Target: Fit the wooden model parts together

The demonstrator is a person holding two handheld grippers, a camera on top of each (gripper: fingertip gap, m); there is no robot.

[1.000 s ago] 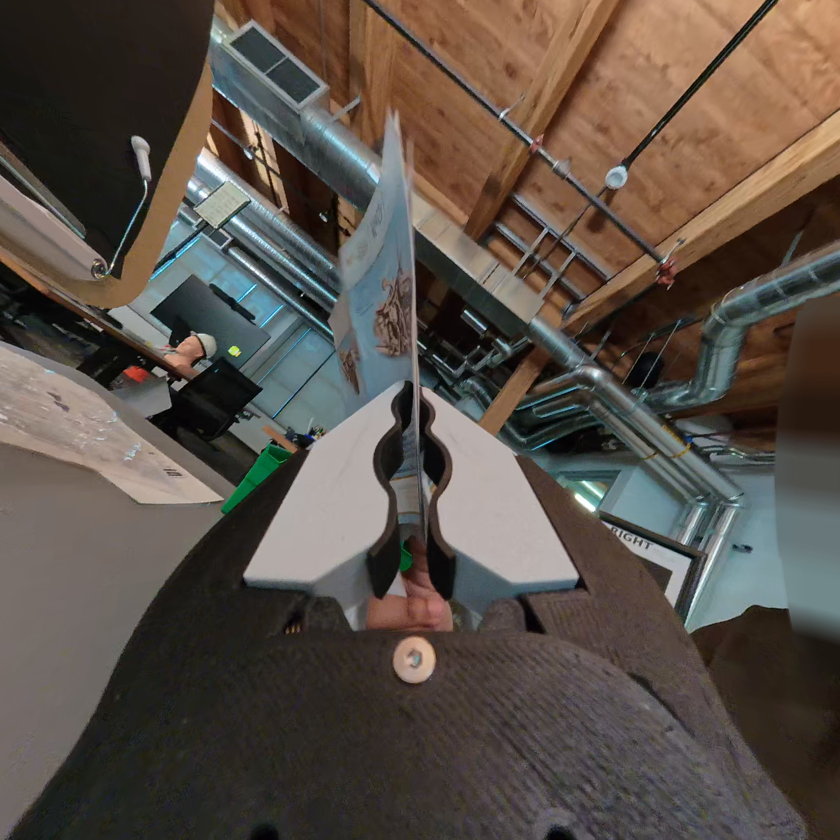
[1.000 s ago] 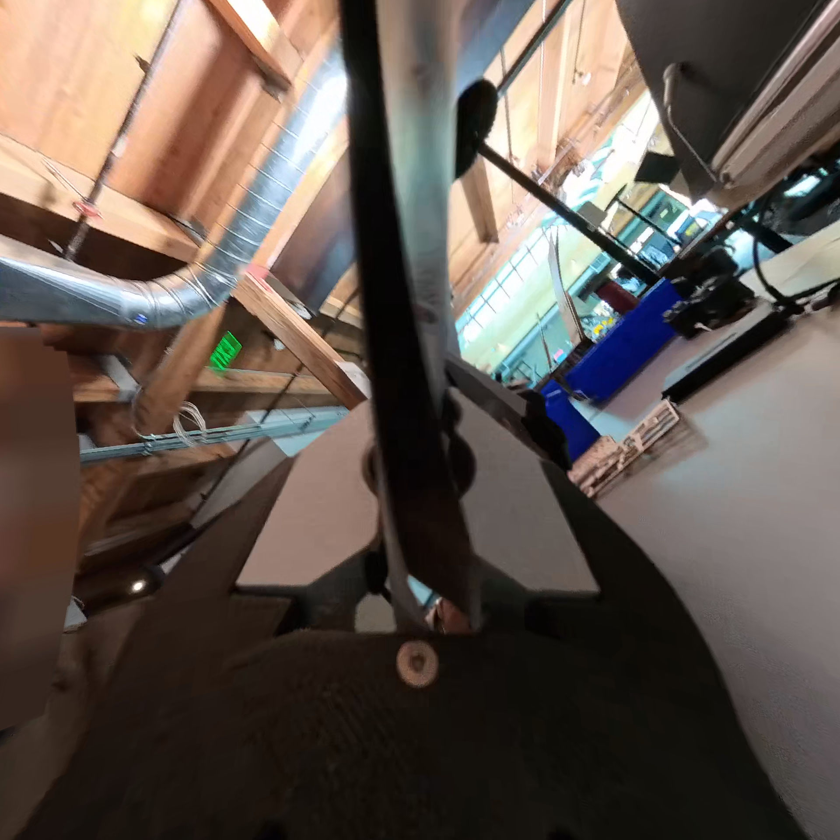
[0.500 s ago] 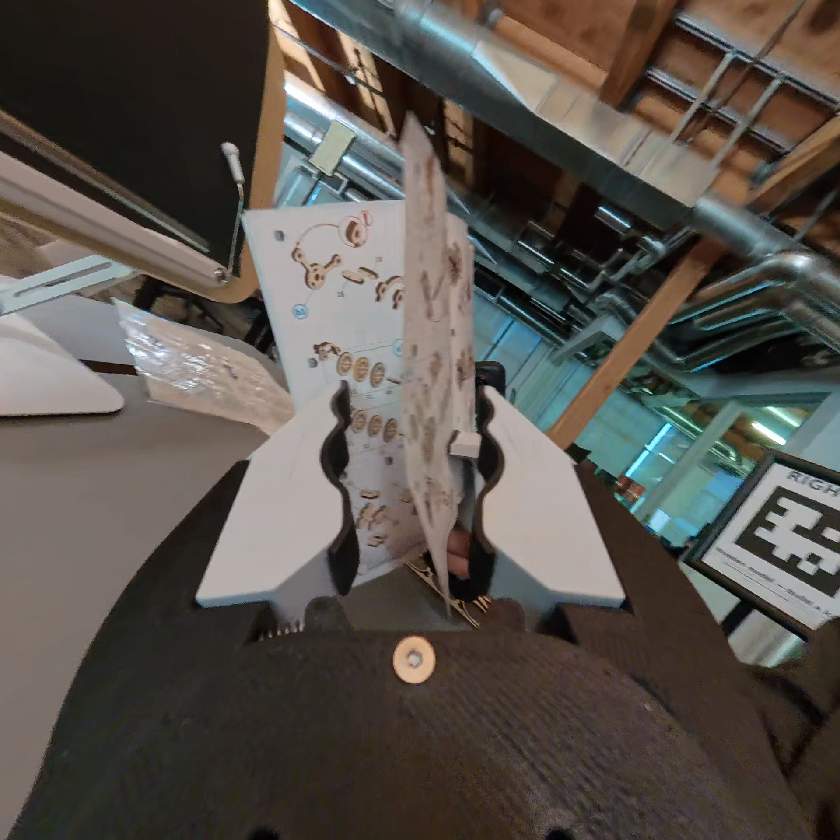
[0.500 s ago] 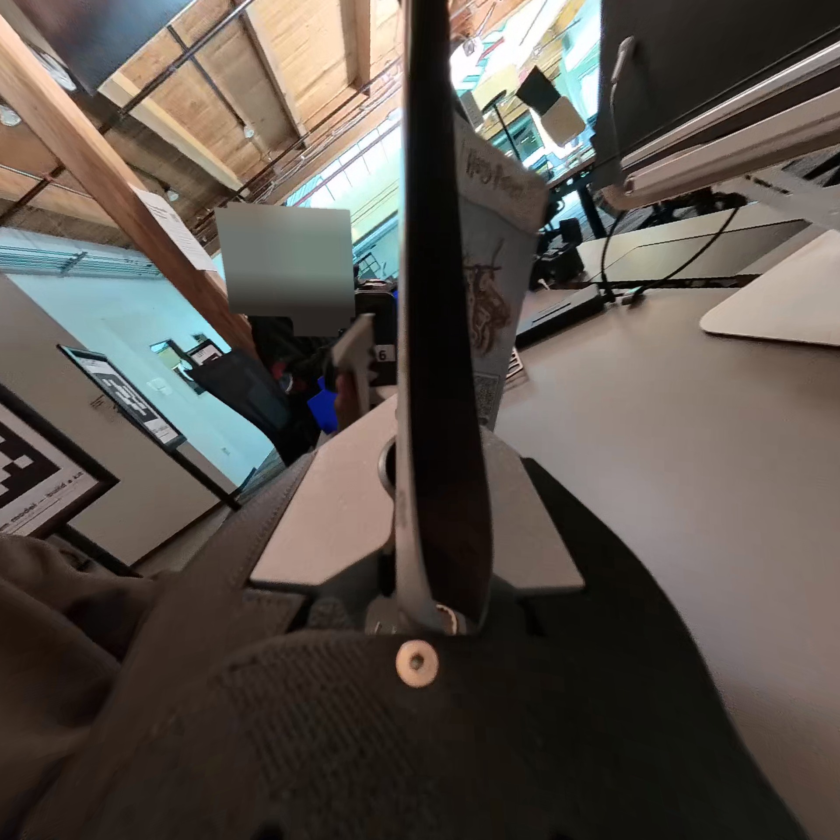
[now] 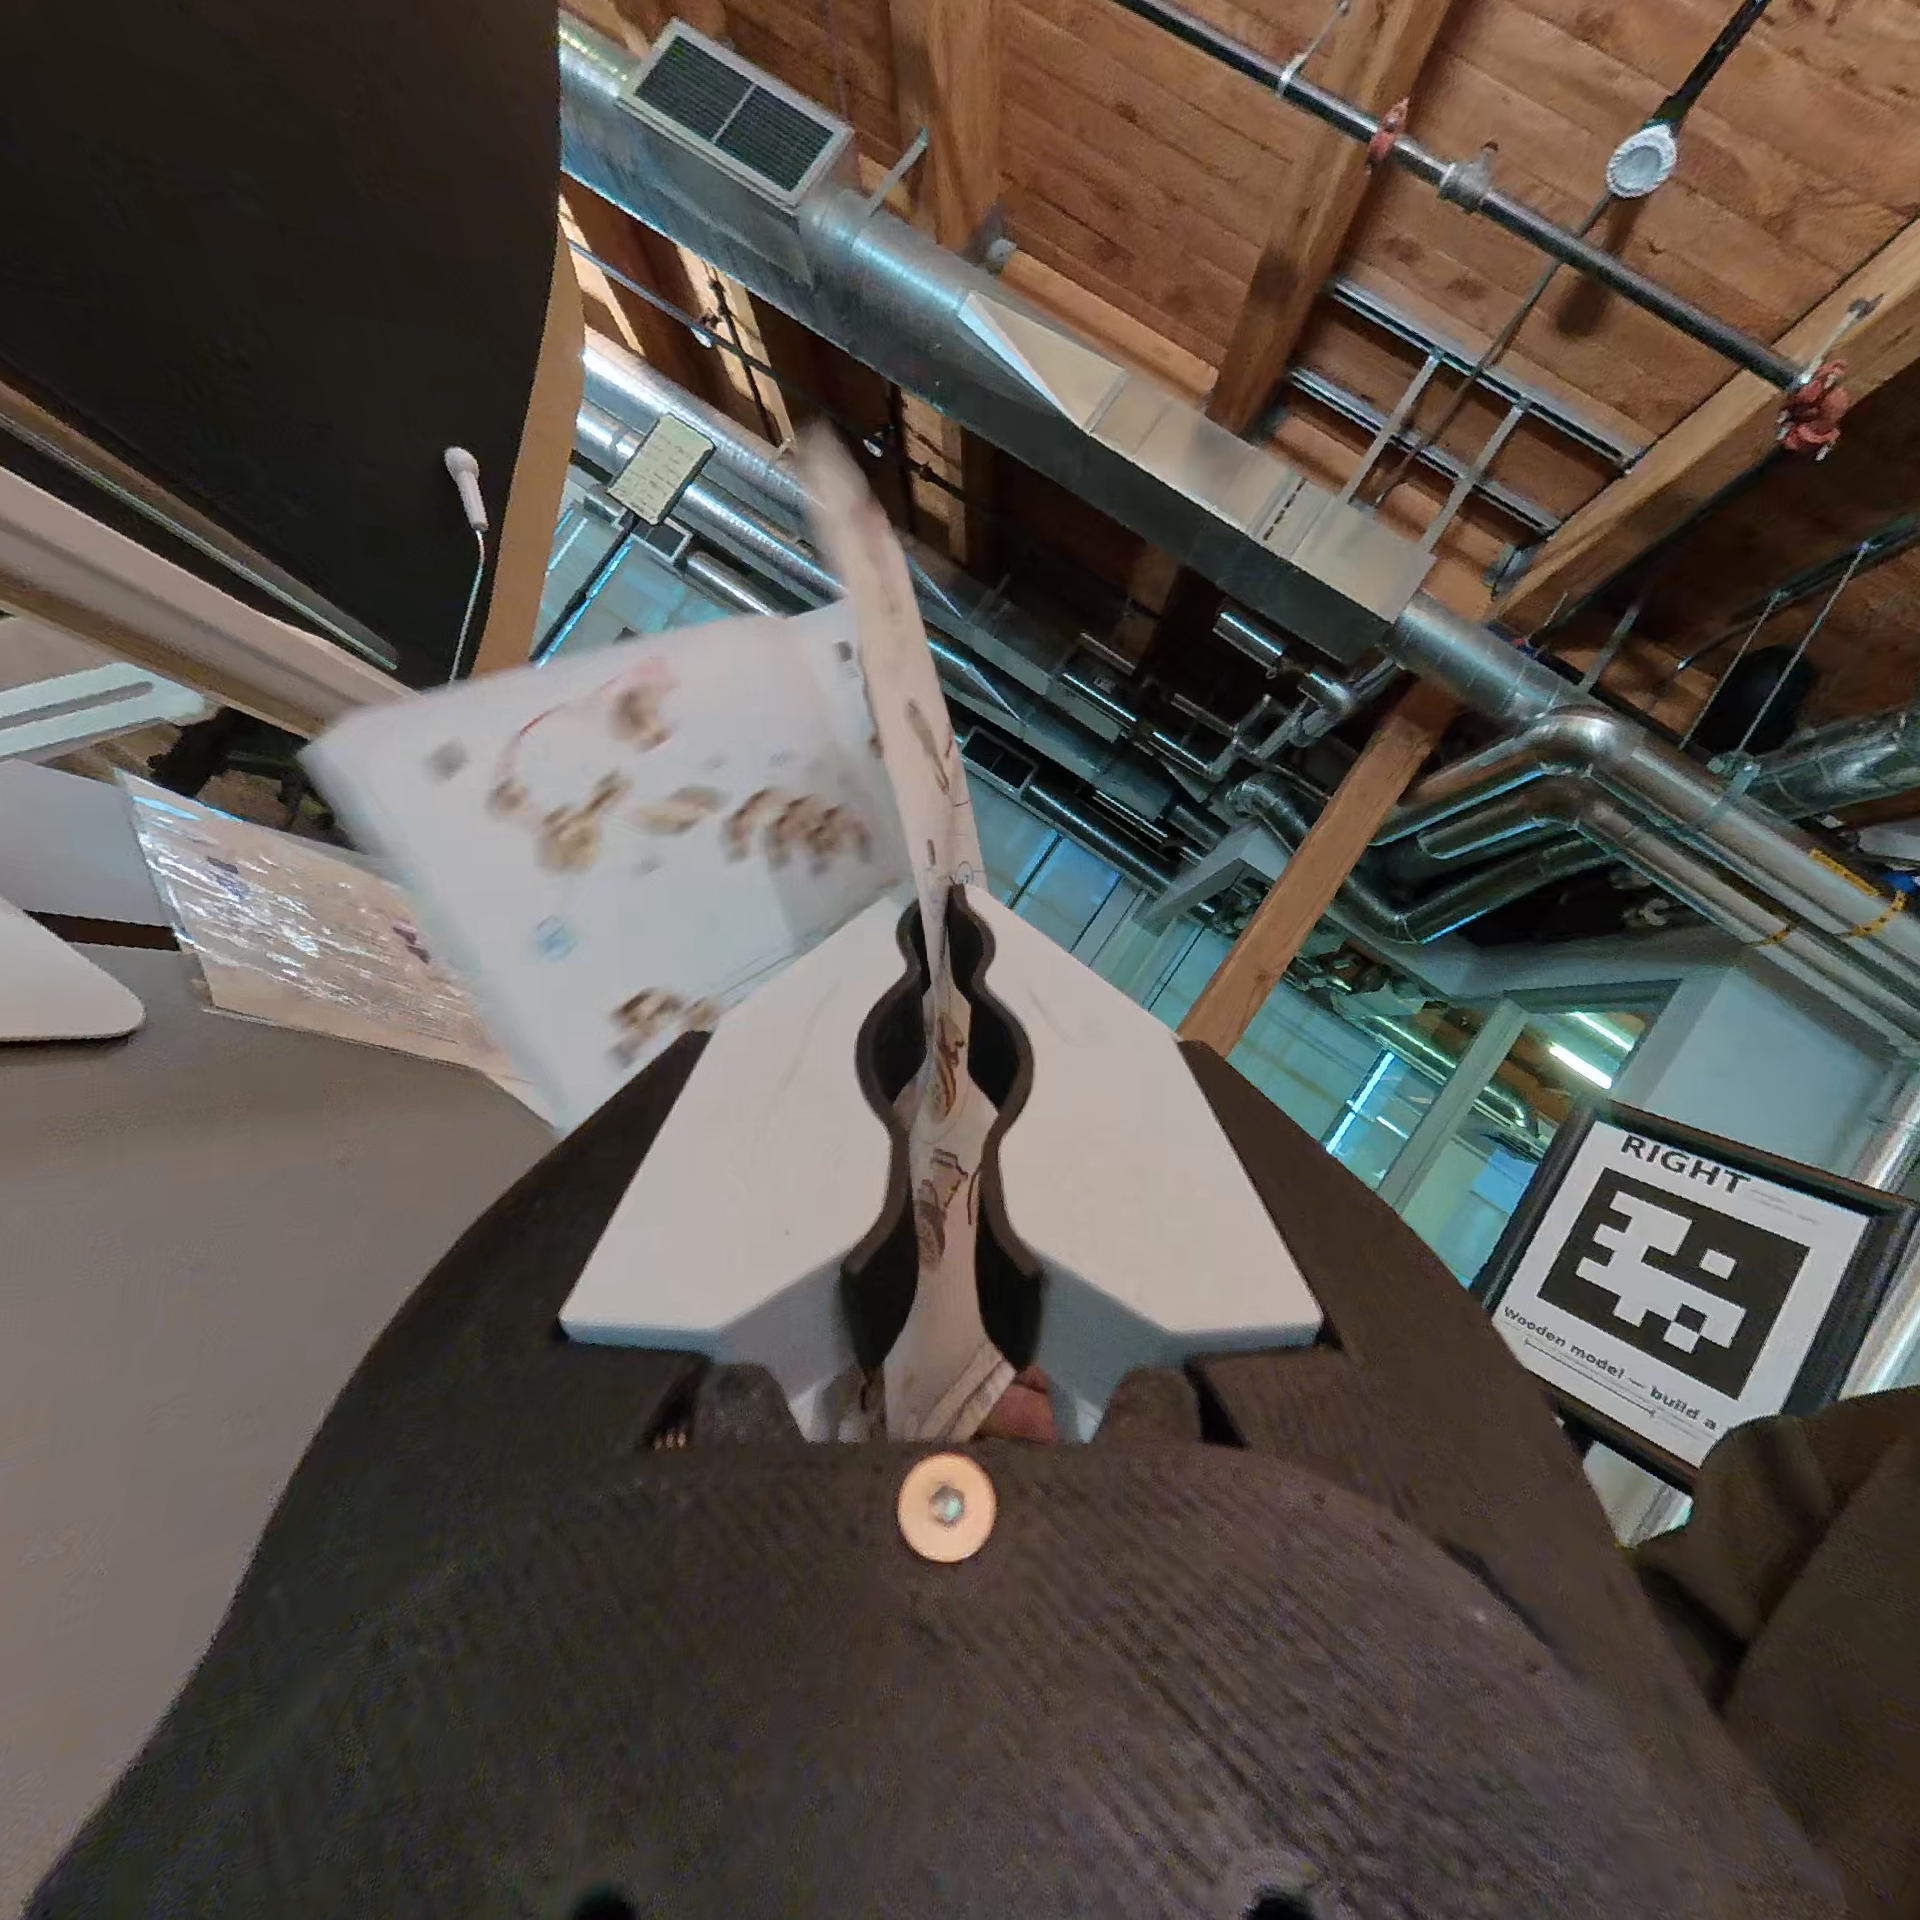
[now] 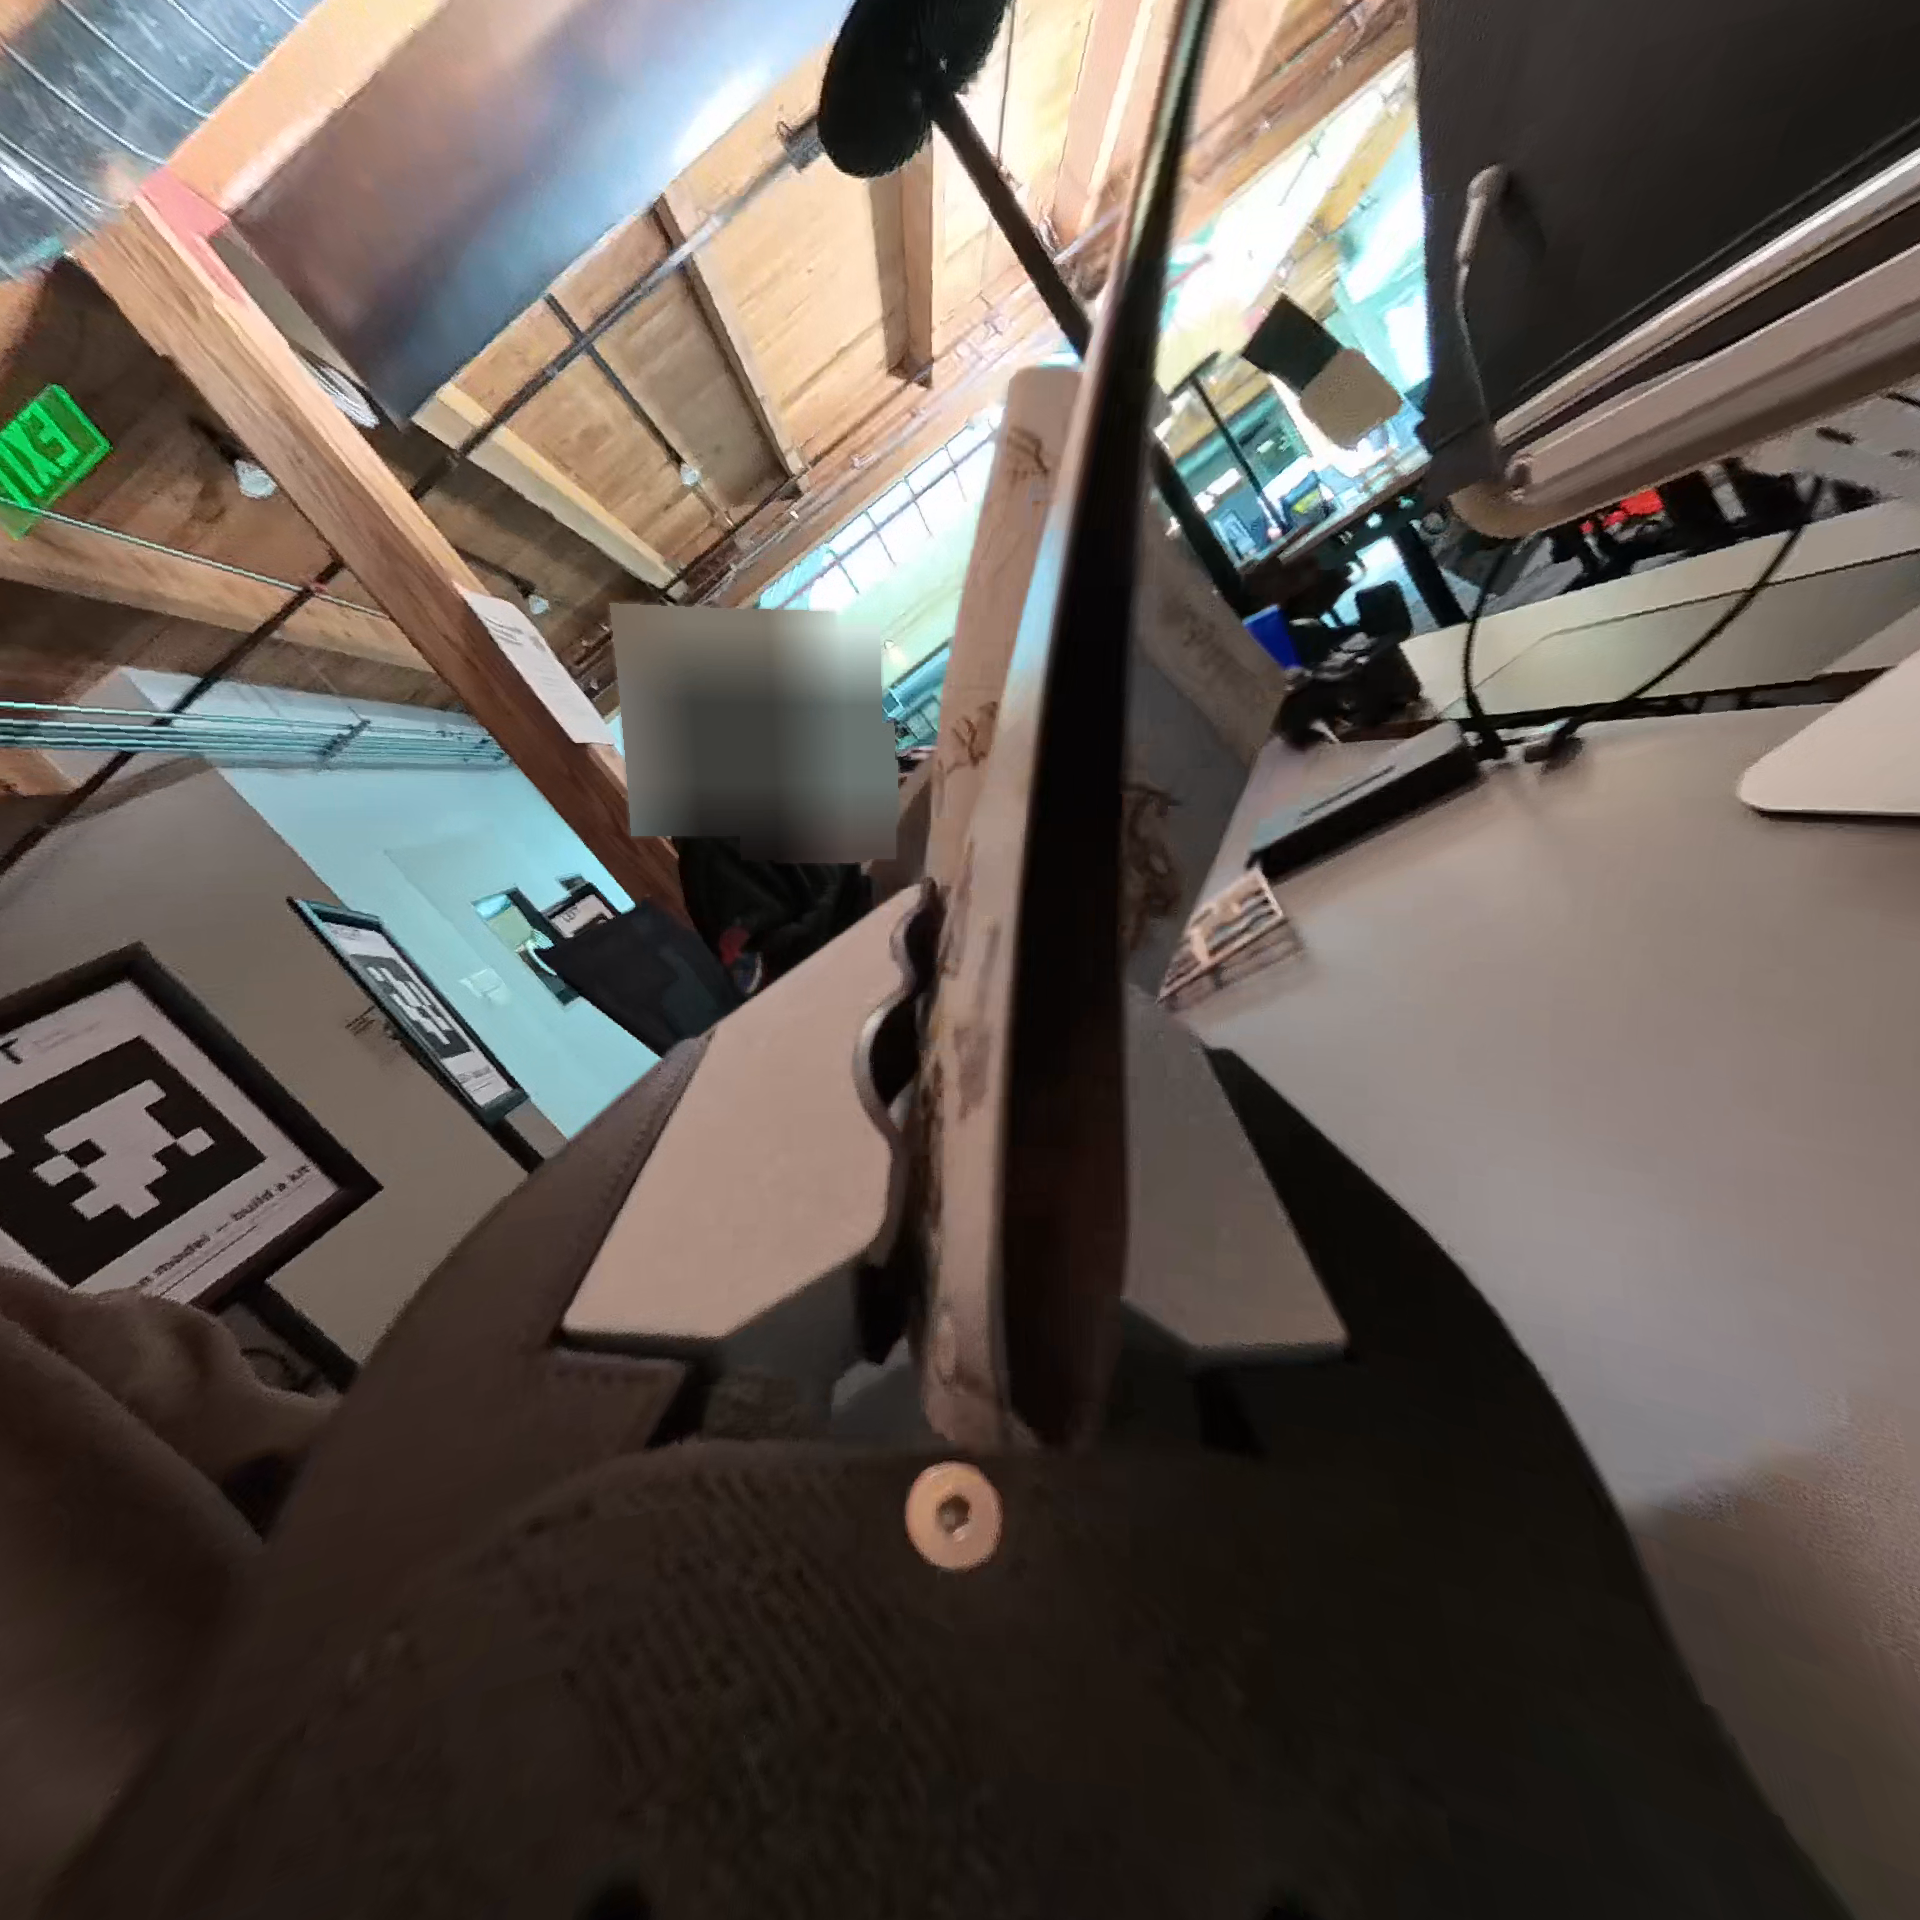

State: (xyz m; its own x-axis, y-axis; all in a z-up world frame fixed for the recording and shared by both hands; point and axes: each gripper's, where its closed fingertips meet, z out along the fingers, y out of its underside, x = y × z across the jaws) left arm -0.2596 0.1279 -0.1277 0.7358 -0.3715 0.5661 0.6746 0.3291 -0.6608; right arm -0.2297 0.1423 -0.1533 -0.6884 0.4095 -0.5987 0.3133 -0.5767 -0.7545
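Observation:
A paper instruction booklet (image 5: 644, 831) with pictures of wooden parts is held up between both grippers. My left gripper (image 5: 940, 914) is shut on one page (image 5: 940, 1091), seen edge-on, while another page hangs open to the left, blurred. My right gripper (image 6: 997, 914) is shut on the booklet (image 6: 977, 831); its dark outer leaf (image 6: 1070, 935) stands edge-on and hides the right finger. A flat sheet of wooden model parts (image 6: 1231, 940) lies on the grey table (image 6: 1558, 1039) beyond the right gripper.
A clear plastic bag (image 5: 291, 935) lies on the table at left near a white monitor foot (image 5: 52, 997). A monitor (image 6: 1662, 260) and its foot (image 6: 1849, 769) stand at right. Framed marker signs (image 5: 1704, 1278) stand at the table edge. A person sits behind. Spacing between my two grippers at the tips: around 5 centimeters.
My left gripper, open around the pages half a second ago, has shut on one page, and the other page has swung left. My right gripper has tilted, still holding the booklet.

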